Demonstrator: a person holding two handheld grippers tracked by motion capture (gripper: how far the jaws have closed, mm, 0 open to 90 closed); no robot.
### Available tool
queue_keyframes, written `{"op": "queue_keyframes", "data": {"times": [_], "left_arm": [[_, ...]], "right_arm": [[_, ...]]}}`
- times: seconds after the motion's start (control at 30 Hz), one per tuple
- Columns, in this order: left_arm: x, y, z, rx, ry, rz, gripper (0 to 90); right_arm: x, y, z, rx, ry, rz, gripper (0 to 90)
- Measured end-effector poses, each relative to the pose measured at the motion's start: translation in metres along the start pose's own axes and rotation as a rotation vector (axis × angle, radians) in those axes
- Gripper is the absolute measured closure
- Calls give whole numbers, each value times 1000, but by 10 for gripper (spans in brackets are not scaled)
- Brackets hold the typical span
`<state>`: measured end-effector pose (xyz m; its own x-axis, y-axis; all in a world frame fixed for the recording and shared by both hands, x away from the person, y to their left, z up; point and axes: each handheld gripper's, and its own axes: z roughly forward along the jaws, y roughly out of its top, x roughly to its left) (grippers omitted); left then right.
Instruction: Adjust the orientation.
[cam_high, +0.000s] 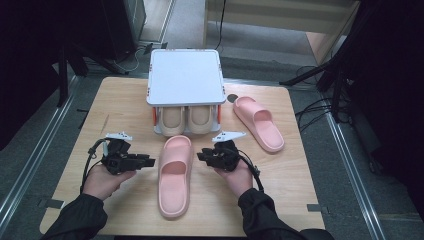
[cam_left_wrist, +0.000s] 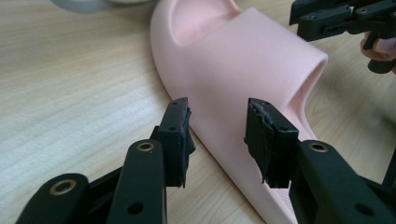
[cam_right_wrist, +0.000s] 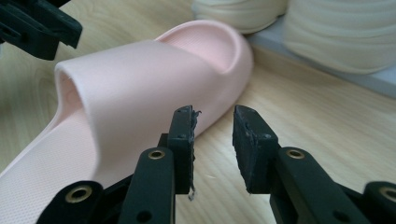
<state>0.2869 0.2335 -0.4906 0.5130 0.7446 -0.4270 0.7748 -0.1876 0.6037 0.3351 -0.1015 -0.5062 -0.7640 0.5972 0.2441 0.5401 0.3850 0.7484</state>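
Note:
A pink slipper lies lengthwise in the middle of the wooden table, toe toward the rack. My left gripper is level at the slipper's left side, and my right gripper faces it from the right side. In the left gripper view the gripper stands open just short of the slipper's strap, with nothing pressed between the pads. In the right gripper view the gripper is open too, beside the slipper's edge and above bare table. Each view shows the other gripper beyond the strap.
A low white rack stands at the back middle with a pair of beige slippers under its top shelf. A second pink slipper lies to the rack's right. Dark stands and cables ring the table.

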Motion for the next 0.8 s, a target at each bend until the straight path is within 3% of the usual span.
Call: {"op": "queue_keyframes", "data": {"times": [0.17, 0.8], "left_arm": [[3, 0, -1, 11, 1, -10, 559], [11, 8, 2, 23, -9, 0, 514]], "right_arm": [[-7, 5, -11, -29, -15, 13, 690], [-31, 4, -44, -35, -63, 33, 671]]}}
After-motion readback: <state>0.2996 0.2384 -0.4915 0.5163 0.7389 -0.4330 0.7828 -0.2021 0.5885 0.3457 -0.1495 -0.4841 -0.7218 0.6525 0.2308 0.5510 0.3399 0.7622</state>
